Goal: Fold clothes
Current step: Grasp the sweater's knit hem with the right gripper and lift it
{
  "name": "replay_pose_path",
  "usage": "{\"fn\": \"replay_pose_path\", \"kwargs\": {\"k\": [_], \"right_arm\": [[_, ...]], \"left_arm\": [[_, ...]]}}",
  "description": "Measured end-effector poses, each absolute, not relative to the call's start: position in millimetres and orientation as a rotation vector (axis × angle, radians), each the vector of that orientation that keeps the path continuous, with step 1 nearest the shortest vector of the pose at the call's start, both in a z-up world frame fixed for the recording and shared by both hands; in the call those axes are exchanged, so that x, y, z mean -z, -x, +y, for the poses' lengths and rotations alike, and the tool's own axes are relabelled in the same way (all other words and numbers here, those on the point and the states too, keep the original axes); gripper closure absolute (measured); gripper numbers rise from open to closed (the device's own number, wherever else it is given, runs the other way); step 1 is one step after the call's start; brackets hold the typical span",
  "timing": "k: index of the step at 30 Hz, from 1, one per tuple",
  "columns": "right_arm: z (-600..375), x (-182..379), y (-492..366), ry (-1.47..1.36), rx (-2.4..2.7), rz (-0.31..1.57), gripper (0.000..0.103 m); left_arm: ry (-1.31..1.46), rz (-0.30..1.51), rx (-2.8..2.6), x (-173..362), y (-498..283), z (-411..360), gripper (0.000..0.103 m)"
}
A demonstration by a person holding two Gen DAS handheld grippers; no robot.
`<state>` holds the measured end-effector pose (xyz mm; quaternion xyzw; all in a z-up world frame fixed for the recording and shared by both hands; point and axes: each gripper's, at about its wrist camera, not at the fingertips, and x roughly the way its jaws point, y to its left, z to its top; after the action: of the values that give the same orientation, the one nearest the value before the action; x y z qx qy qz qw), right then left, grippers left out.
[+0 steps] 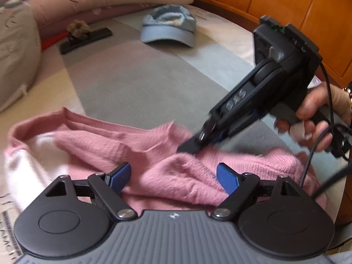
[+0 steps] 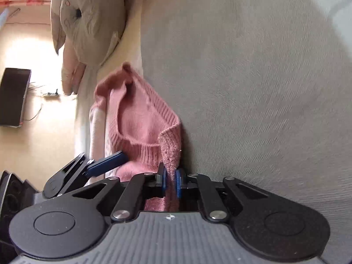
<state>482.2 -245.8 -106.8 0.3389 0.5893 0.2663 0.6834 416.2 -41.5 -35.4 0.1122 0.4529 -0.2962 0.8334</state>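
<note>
The pink knit sweater (image 1: 167, 176) lies rumpled on the bed (image 1: 140, 83), directly ahead of and under the left gripper (image 1: 173, 177), whose jaws stand spread wide with the knit bunched between and below them but not held. The right gripper (image 2: 171, 181) has its jaws pressed together on a ribbed edge of the sweater, which rises in a narrow fold between the blue pads (image 2: 164, 181); in the left wrist view that gripper's tip meets the cloth just beyond the left jaws, with a hand (image 1: 316, 118) on its handle. The likeliest trouble, as I judge it, is the soft, stretchy knit slipping out of so small a pinch if it is pulled hard, or the single held edge dragging the whole heap along instead of laying a clean fold, since the left jaws hold nothing down. The loose cuff or hem could also roll and leave the fold crooked. The sweater is fuzzy and thick, with ribbed borders; a white part (image 1: 33, 154) shows to the left of the left jaws. Farther off lie a blue cap (image 1: 169, 26) and pillows (image 1: 17, 50).
</note>
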Motion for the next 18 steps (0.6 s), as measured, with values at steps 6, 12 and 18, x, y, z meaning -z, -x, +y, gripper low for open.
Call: {"fn": "replay_pose_path", "kwargs": {"k": [6,12,18], "right_arm": [[-251.8,50.5,-526.4,-0.422,-0.516,1.212,0.091],[-251.7,33.1,-573.7,-0.164,-0.484,1.176,0.091],[-242.8,34.7,-614.5,-0.06,-0.445,1.139,0.091]], "left_arm": [[-0.195,0.993,0.531,24.4,-419.4,-19.4,0.018],[-0.129,1.037,0.438,21.0,-423.8,3.0,0.018],[-0.108,1.028,0.422,19.5,-423.9,7.8,0.018]]}}
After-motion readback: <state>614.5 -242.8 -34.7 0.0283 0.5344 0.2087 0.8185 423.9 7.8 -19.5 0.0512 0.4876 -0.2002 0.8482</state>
